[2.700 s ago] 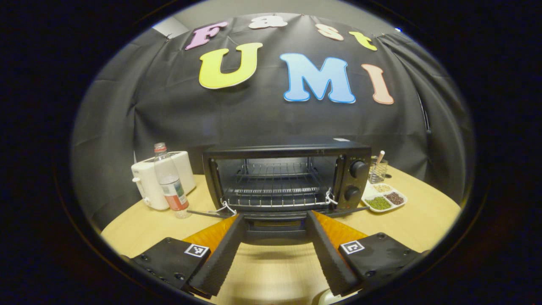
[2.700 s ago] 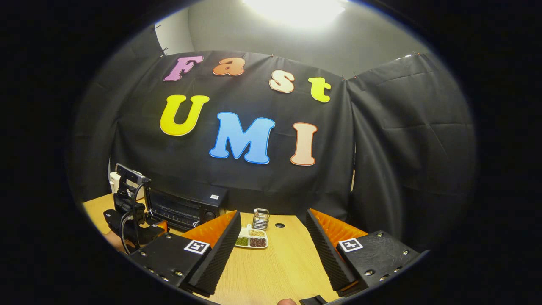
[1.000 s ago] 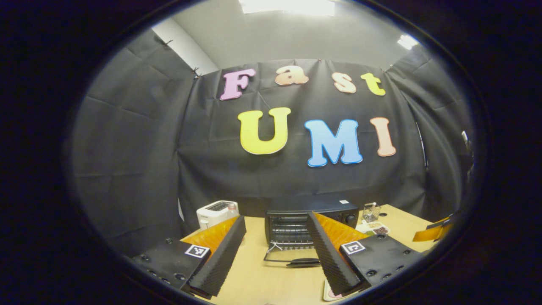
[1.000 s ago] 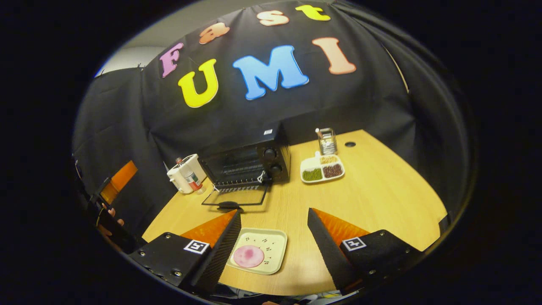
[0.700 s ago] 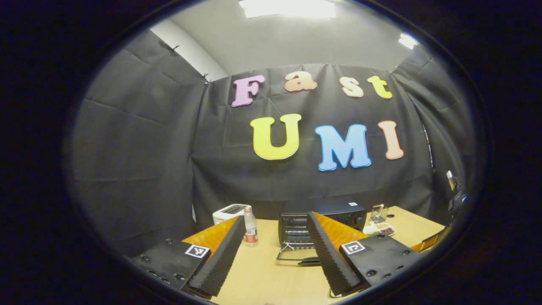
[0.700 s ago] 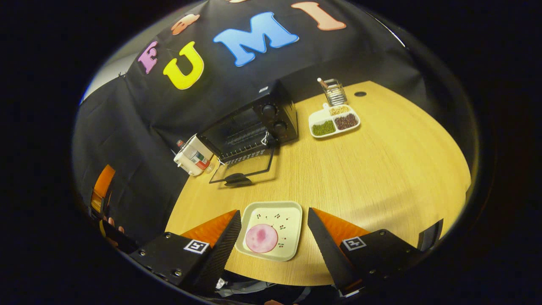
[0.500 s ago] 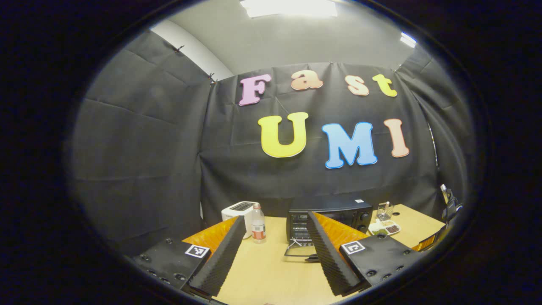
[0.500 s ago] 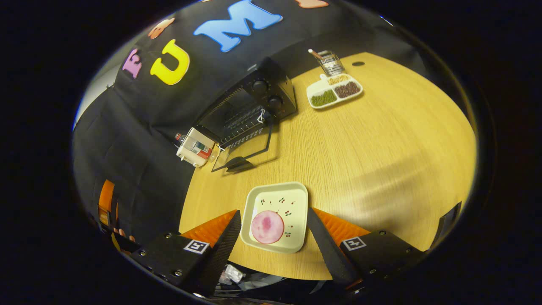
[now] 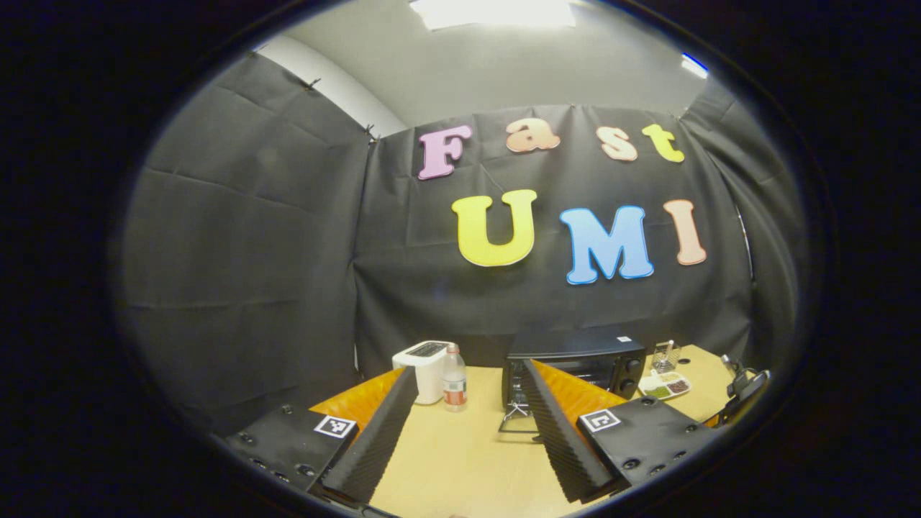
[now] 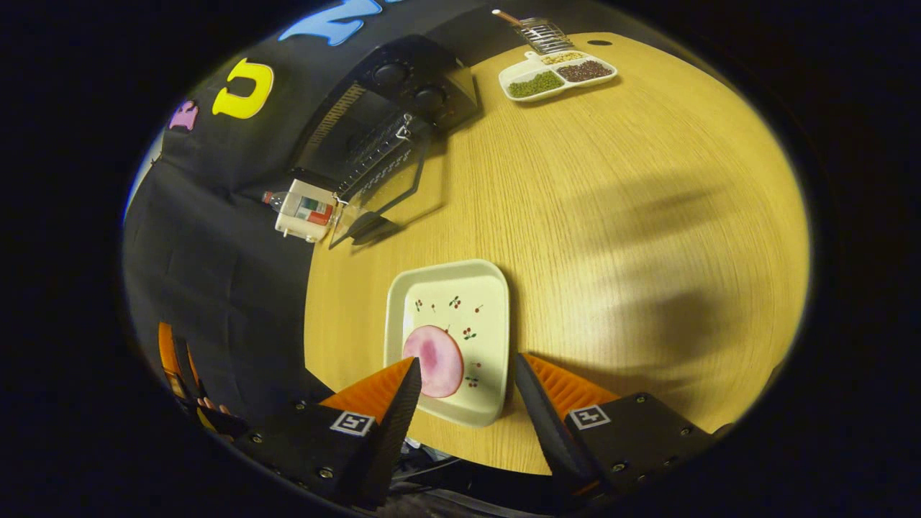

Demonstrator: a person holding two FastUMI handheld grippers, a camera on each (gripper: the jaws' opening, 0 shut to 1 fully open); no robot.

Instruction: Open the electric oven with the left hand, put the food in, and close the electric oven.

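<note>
The left gripper (image 9: 468, 424) is pulling back from the electric oven (image 9: 572, 363), which filled the middle of the left gripper view 2.7 seconds ago and is now showing small and far off at about 4 o'clock. The right gripper (image 10: 460, 410) is tipping down toward the table (image 10: 611, 216). The plate (image 10: 447, 338) with the pink food (image 10: 432, 360) is now lying between its spread fingers at 6 o'clock, while the oven is sliding up to 11 o'clock in the right gripper view.
</note>
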